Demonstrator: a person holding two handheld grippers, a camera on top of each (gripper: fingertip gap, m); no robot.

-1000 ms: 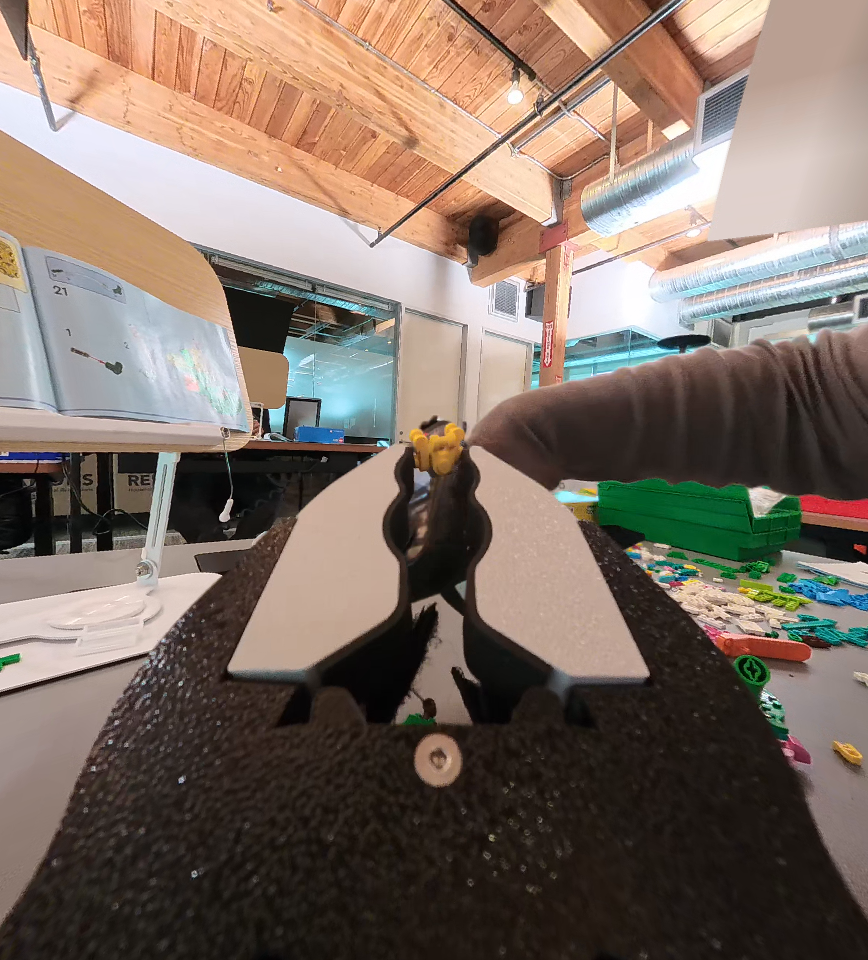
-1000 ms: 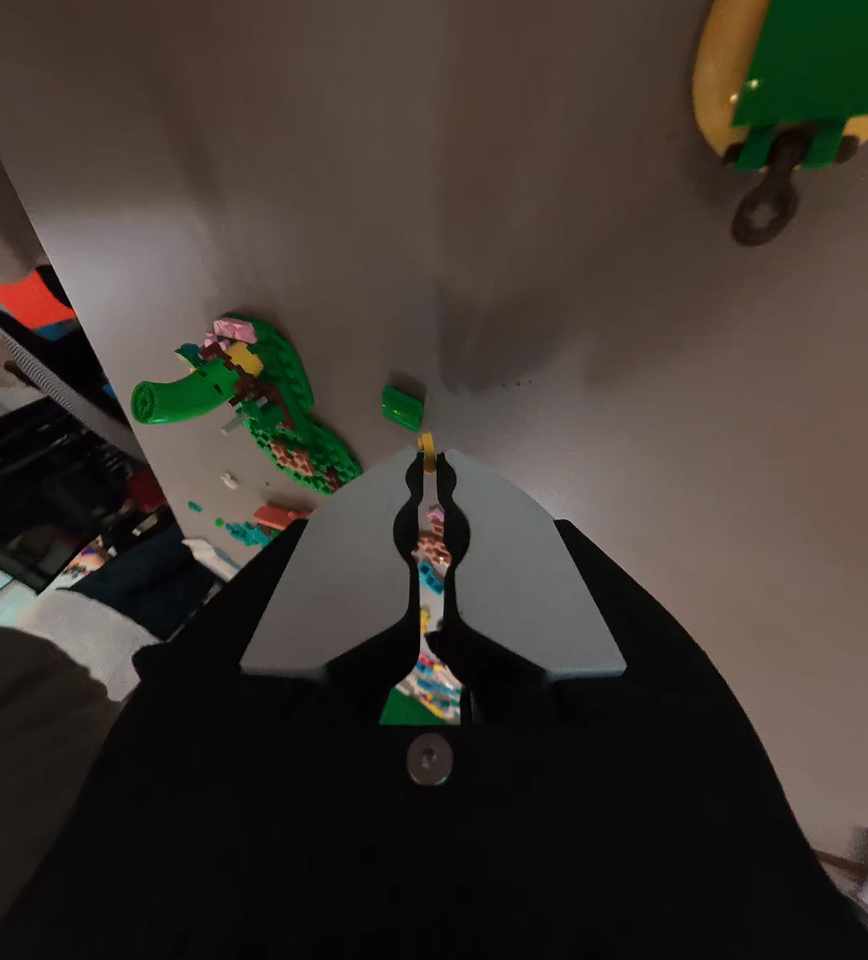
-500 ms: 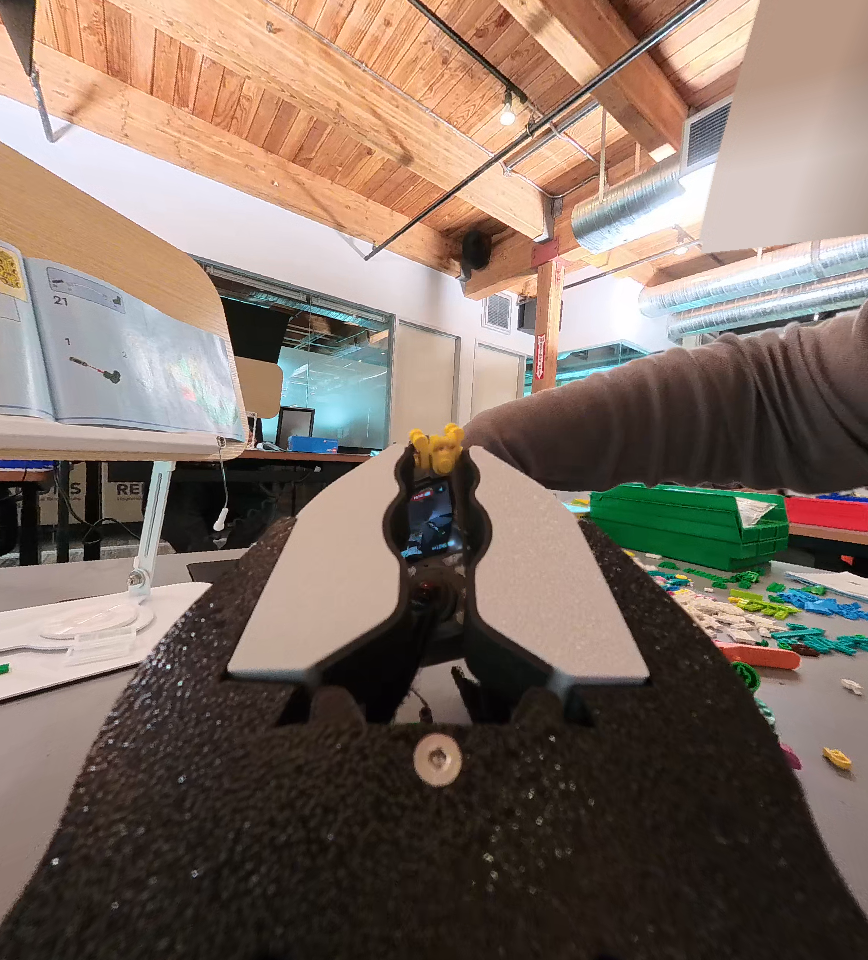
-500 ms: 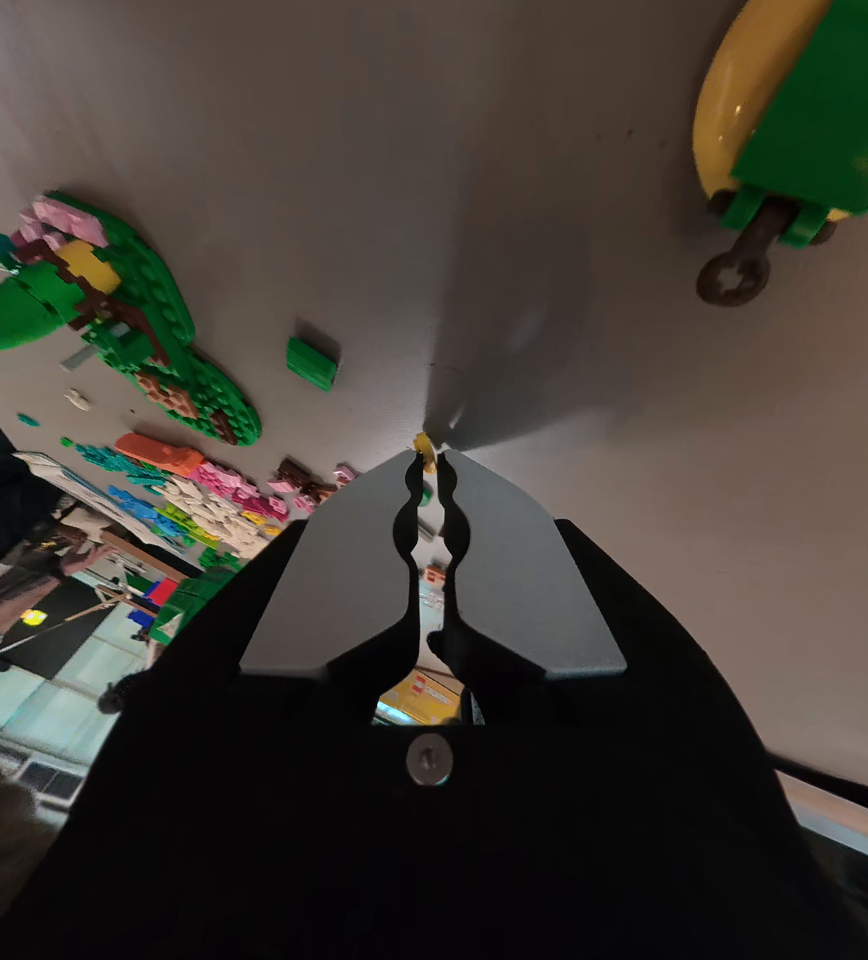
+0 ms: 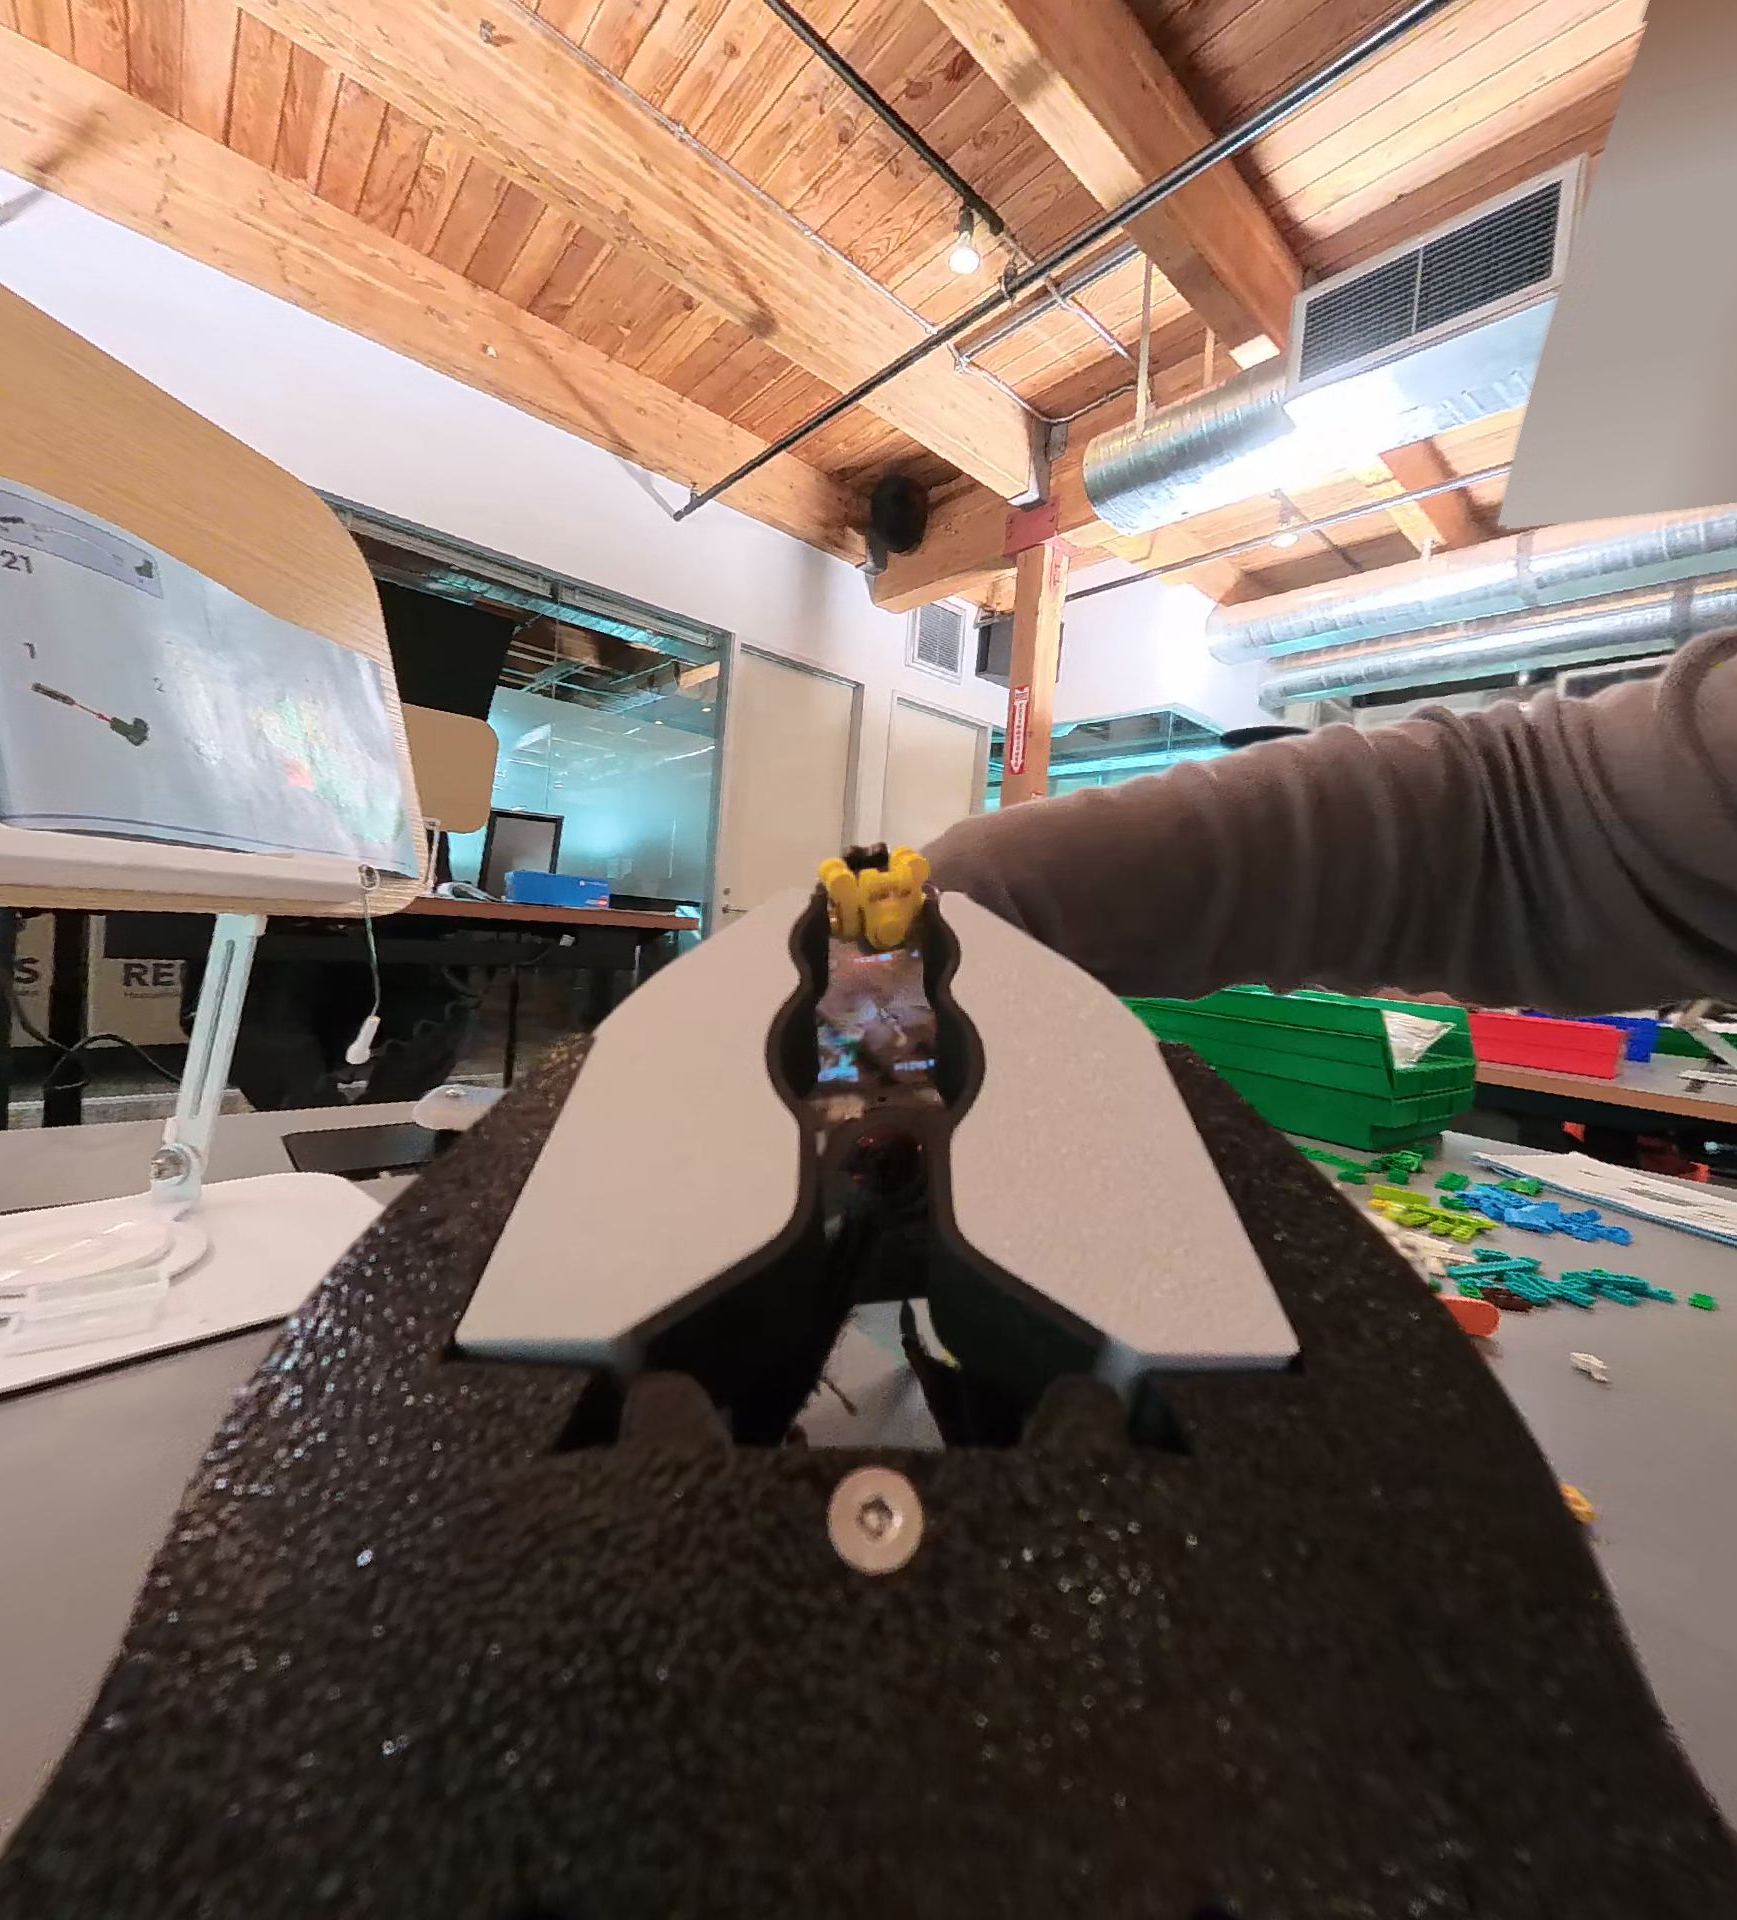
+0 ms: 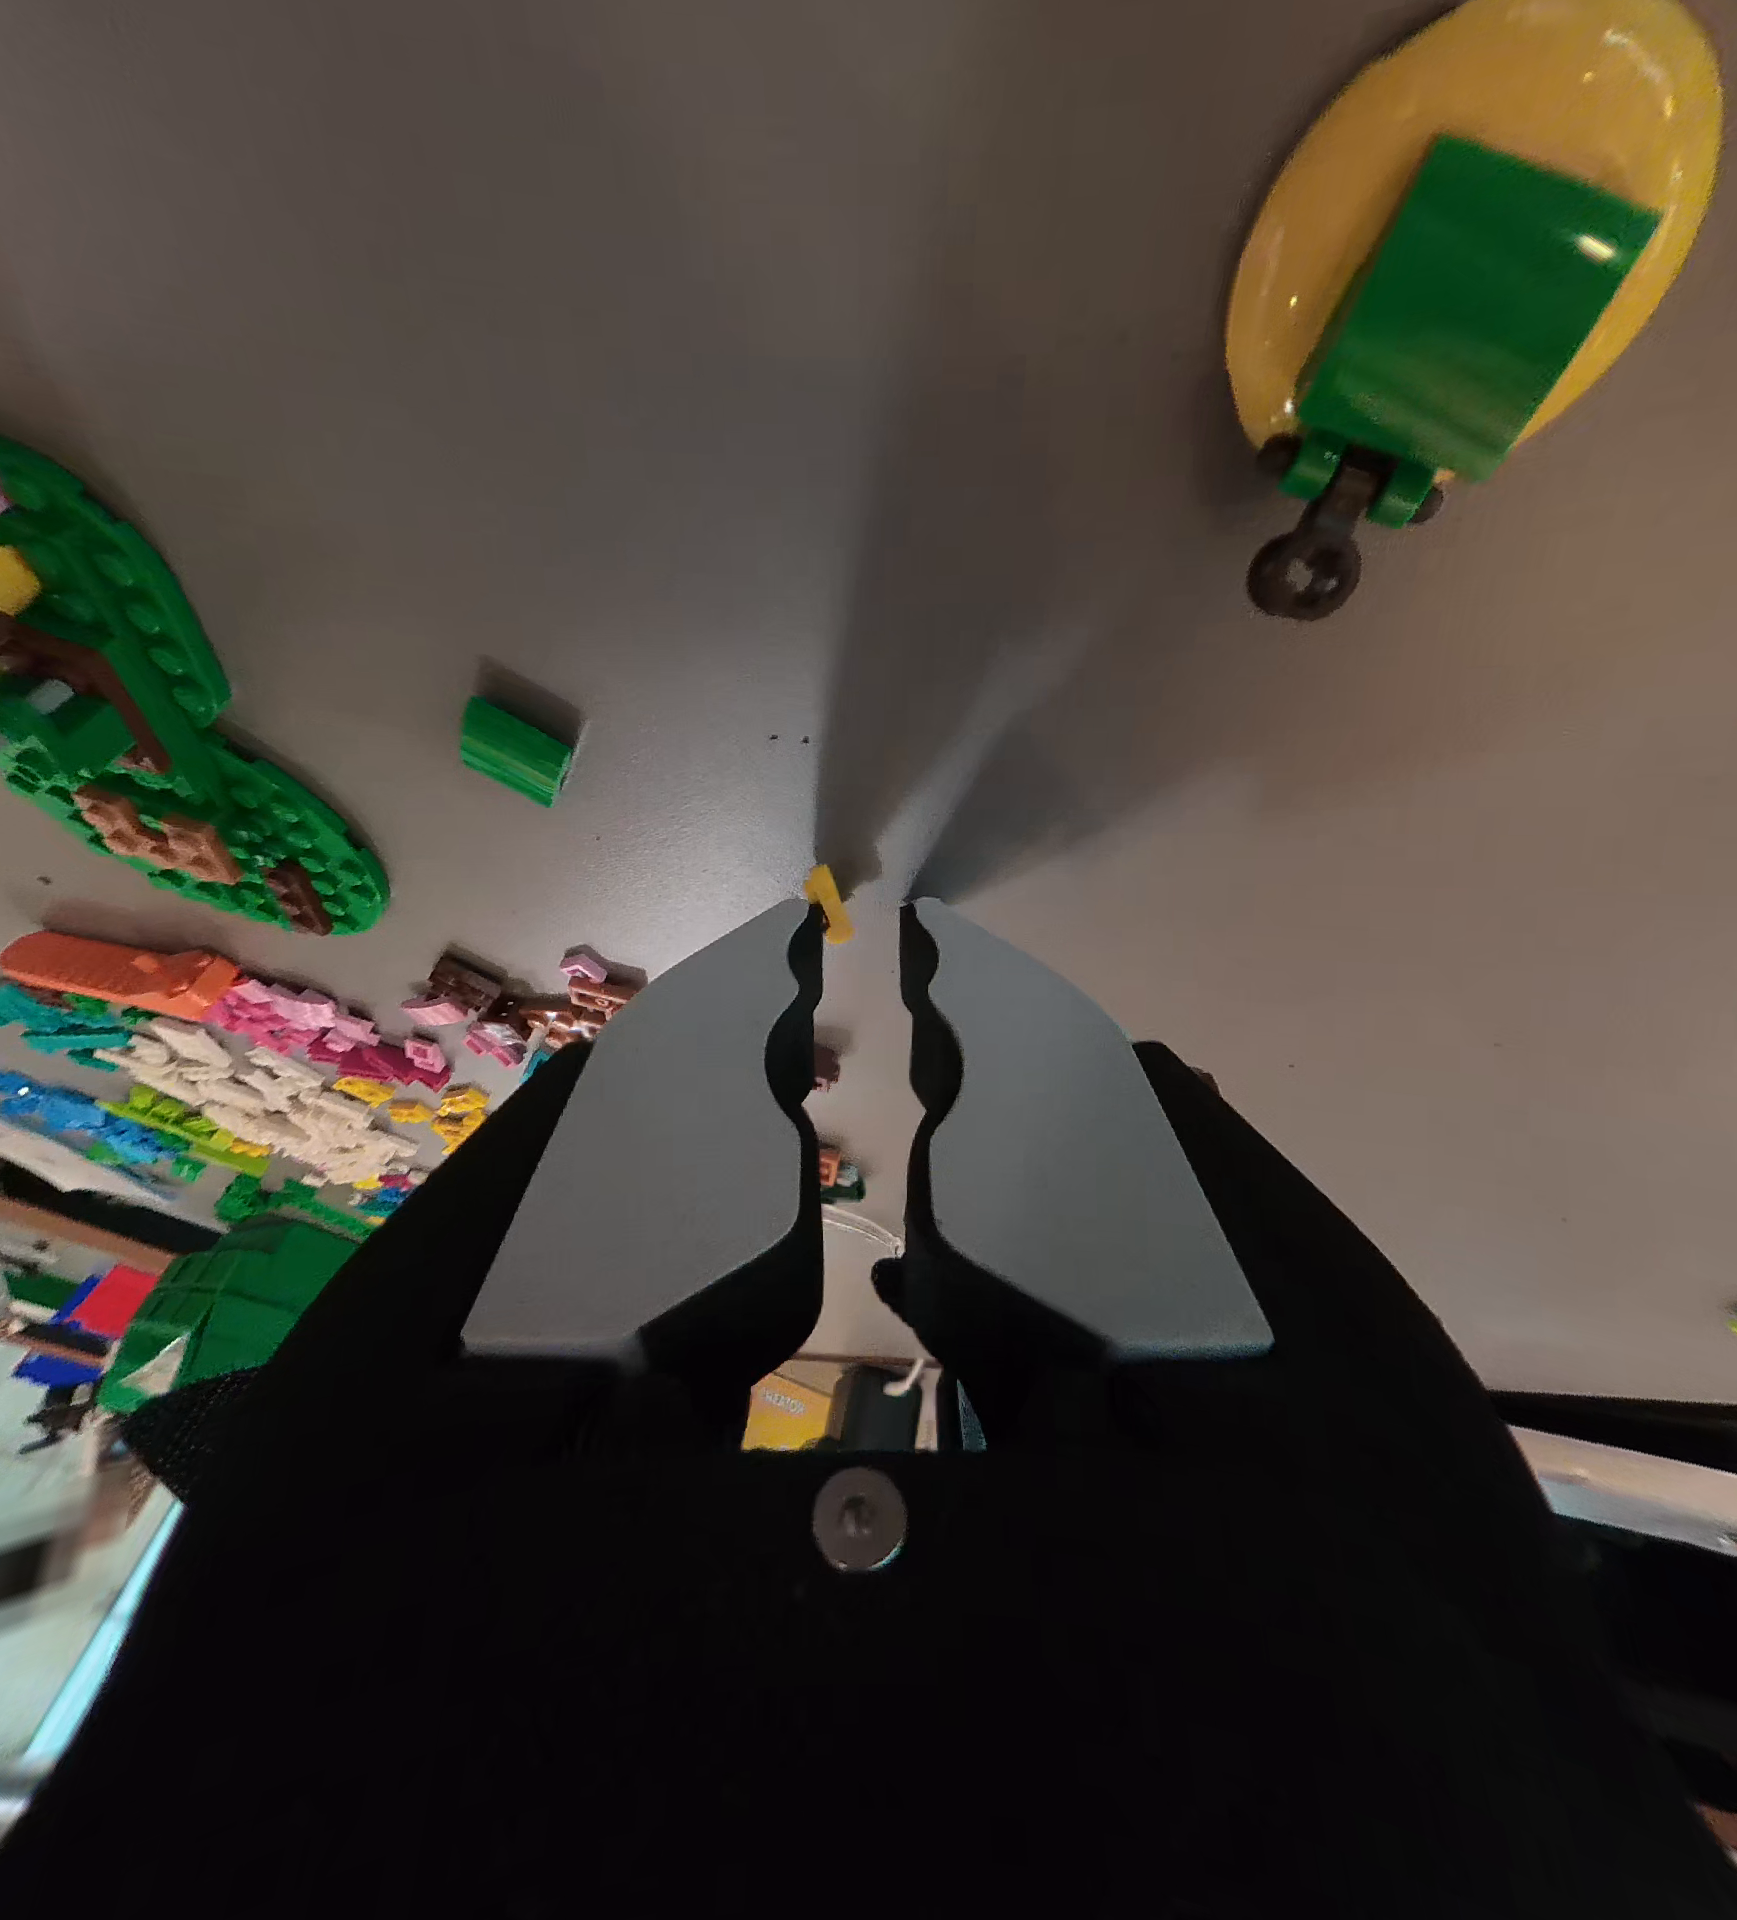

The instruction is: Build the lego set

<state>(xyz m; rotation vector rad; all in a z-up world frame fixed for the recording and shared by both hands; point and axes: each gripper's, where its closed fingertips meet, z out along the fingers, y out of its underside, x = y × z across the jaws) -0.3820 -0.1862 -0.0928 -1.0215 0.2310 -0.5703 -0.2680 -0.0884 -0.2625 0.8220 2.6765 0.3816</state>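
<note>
My left gripper point(image 5: 876, 906) is shut on a small yellow lego piece point(image 5: 874, 896) and holds it above the grey table. The other gripper's body shows just behind it, between my fingers, with a person's grey sleeve point(image 5: 1415, 831) reaching in from the right. My right gripper point(image 6: 856, 906) points down at the table with its jaws a little apart. A tiny yellow piece point(image 6: 828, 920) sits by the left fingertip, not clamped. A green baseplate build point(image 6: 168, 748) with brown, pink and yellow parts lies to the left.
A yellow oval part with a green slope and a dark pin point(image 6: 1466, 291) lies at the top right. A small green brick point(image 6: 516, 750) and sorted brick piles point(image 6: 251, 1091) are nearby. An instruction booklet on a stand point(image 5: 147, 727) is at the left, with green bins point(image 5: 1311, 1049) at the right. The gap from one gripper's tips to the other's is roughly 20 cm.
My right gripper's jaws have parted from the tiny yellow piece, and its view has swung across the table. My left gripper still holds its yellow piece, nearly still.
</note>
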